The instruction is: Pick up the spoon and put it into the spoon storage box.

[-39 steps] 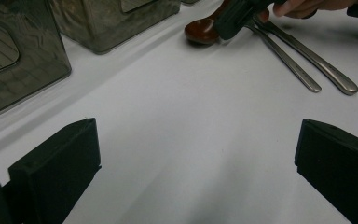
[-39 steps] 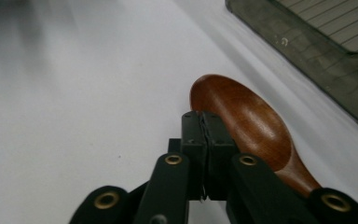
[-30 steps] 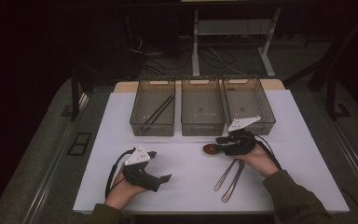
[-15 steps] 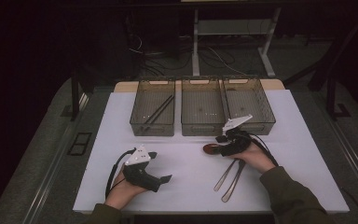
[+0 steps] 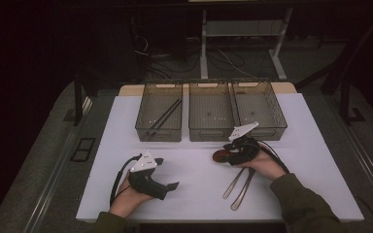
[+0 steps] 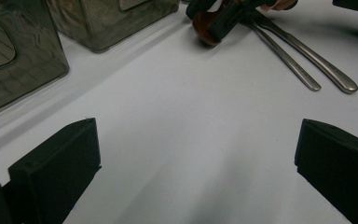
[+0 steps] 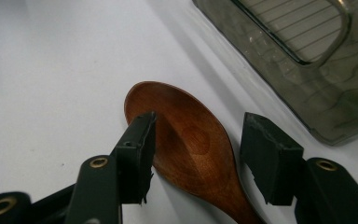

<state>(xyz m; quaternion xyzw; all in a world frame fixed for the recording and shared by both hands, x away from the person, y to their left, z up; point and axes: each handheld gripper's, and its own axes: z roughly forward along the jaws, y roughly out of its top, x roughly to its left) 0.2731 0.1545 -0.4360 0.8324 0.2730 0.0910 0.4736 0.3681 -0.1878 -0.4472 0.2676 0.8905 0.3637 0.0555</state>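
High view: white counter point(image 5: 194, 194) carrying three smoked clear bins in a row along its far side. Left bin point(image 5: 159, 119) holds dark chopsticks point(image 5: 165, 114) lying diagonally; middle bin point(image 5: 210, 110) and right bin point(image 5: 259, 108) stand just beside each other. Right gripper point(image 5: 223, 156), held in the person's right hand point(image 5: 262, 164), sits in front of the right bin, jaws pointing toward the counter's middle over a wooden spoon point(image 5: 219, 156), whose brown bowl shows at the jaw tips. Two metal utensils point(image 5: 240, 183) lie side by side on the counter just beside that hand, handles running toward the near edge. Left gripper point(image 5: 172, 185), in the left hand point(image 5: 126, 196), rests on the counter near the front left, well apart from the spoon. Right gripper view: wooden spoon point(image 7: 191, 149) lies on the counter bowl-up, between the two black jaws; jaws half open, having just closed a little after opening, the left one at the bowl's edge and the right one clear of it, no grip on the spoon; one bin point(image 7: 307, 60) just beyond. Left gripper view: jaws set wide with bare counter point(image 6: 182, 140) between them, nothing held; spoon point(image 6: 204, 29) and right gripper far ahead, metal utensils point(image 6: 303, 56) beside them, bins at upper left.
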